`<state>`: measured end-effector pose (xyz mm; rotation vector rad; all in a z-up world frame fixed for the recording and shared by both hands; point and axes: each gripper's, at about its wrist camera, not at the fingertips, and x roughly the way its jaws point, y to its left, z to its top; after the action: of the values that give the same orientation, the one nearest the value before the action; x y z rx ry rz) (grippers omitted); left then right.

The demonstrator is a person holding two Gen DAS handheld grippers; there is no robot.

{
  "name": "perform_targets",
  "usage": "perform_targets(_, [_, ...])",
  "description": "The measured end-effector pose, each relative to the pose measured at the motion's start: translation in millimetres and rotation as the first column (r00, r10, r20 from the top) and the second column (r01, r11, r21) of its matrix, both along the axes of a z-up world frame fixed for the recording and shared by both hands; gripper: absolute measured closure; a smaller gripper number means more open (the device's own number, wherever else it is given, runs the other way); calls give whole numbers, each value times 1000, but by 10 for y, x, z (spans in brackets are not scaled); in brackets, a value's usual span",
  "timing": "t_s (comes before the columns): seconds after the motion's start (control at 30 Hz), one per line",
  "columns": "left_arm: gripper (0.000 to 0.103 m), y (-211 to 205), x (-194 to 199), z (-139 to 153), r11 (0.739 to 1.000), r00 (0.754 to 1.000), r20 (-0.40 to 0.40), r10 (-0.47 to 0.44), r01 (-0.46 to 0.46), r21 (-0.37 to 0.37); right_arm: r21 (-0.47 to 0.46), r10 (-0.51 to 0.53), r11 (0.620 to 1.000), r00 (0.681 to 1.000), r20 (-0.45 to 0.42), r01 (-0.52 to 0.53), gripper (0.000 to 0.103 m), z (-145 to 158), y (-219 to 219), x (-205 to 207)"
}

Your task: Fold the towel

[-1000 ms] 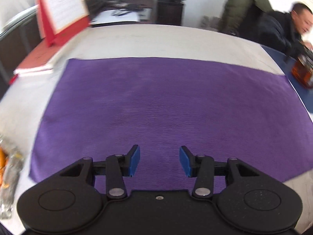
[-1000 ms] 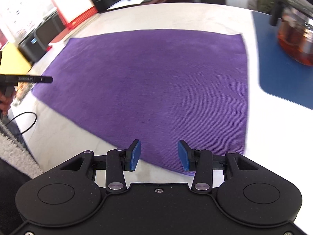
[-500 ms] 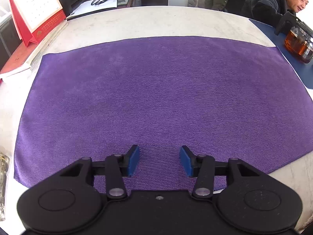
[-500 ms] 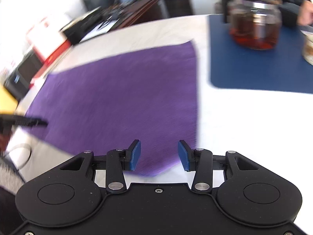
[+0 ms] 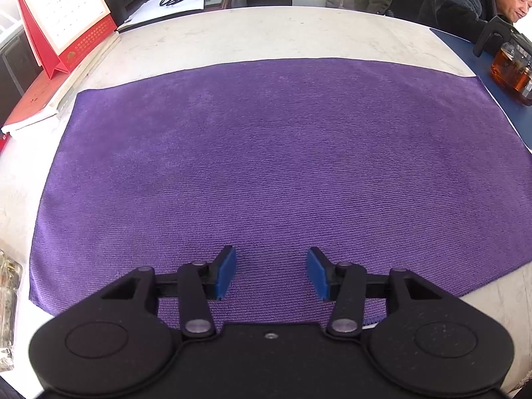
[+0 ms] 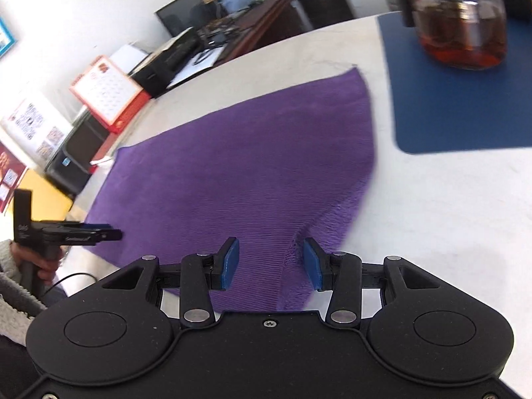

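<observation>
Behind the towel (image 5: 266,166), calendar (image 5: 63,16) print unreadable

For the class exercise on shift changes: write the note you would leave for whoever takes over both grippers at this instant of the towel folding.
Left gripper: jaws apart, nothing between the pads, hovering over the near edge of the purple towel.
Right gripper: jaws apart, at the towel's near right corner, where the cloth is slightly rucked up between the pads; not pinched.
Towel: spread flat on the white table, blue mat and glass teapot to its right, red desk calendar at far left.
Done: nothing folded.
Left: grip the near corners, make every fold.
</observation>
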<state>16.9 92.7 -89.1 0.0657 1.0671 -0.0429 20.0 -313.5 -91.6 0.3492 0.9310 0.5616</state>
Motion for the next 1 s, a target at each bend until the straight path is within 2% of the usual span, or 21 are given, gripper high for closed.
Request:
perform_targets(0.2, [57, -1, -36, 33, 1000, 1000, 5, 2, -2, -12, -65, -31, 997, 1000, -7, 30, 61, 50, -57, -98])
perform_targets(0.33, [57, 0, -53, 55, 1000, 1000, 6, -5, 5, -14, -243, -39, 969, 999, 14, 41, 61, 98, -30, -182])
perform_targets(0.5, [56, 10, -59, 60, 1000, 1000, 10, -6, 6, -18, -346, -71, 934, 996, 58, 87, 61, 211, -54, -328])
perform_targets(0.6, [56, 9, -54, 63, 1000, 1000, 9, -13, 13, -18, -310, -39, 948, 995, 89, 65, 61, 301, -15, -394])
perform_targets(0.77, [55, 22, -25, 67, 999, 1000, 4, -29, 29, -20, -260, 35, 965, 998, 45, -22, 61, 185, 289, -258])
perform_targets(1.0, [53, 37, -21, 56, 998, 999, 8, -50, 50, -22, -267, -52, 963, 999, -14, 46, 61, 47, 89, -344])
